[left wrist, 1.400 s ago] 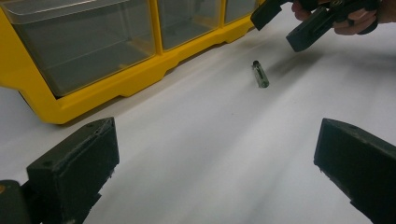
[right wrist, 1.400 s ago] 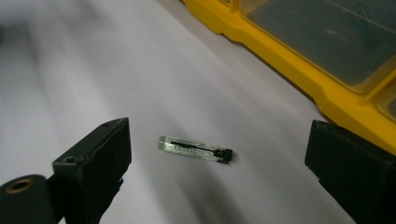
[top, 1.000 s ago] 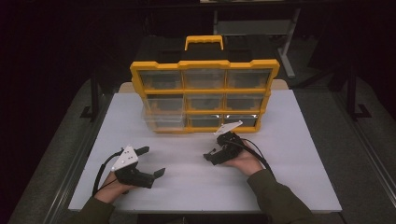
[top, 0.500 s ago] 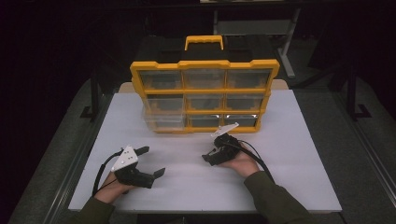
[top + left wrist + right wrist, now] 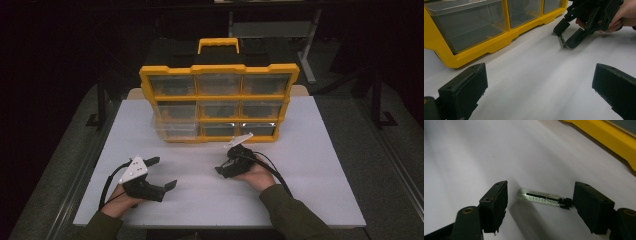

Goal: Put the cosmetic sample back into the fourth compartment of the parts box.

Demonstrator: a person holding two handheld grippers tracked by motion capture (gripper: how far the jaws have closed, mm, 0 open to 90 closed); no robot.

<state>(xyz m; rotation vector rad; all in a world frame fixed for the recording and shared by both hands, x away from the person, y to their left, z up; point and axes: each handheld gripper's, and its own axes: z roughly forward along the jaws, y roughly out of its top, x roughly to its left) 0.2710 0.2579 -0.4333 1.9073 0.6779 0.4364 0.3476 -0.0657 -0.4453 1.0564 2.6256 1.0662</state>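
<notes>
The right gripper (image 5: 227, 166) is resting on the white table (image 5: 320, 165) before the yellow drawer cabinet (image 5: 219, 102), jaws closing in. In the left gripper view, the left gripper (image 5: 539, 87) is standing spread and empty. In the right gripper view, a small glass vial (image 5: 544, 198) is lying between untouching pads: light, slippery, probably fragile, best pinched gently mid-body.

A yellow box (image 5: 219, 102) w/ clear drawers stands upright near the far edge of the white surface (image 5: 320, 165), handle on top. One bottom drawer (image 5: 175, 129) on its left side sticks out a bit. The left gripper (image 5: 161, 172) rests near the near left corner, fingers (image 5: 170, 185) wide apart. The right gripper (image 5: 226, 167) sits mid-surface, just in front of the box, tipped down to the surface; its fingers have just been closing. Both hands come from the near edge.
</notes>
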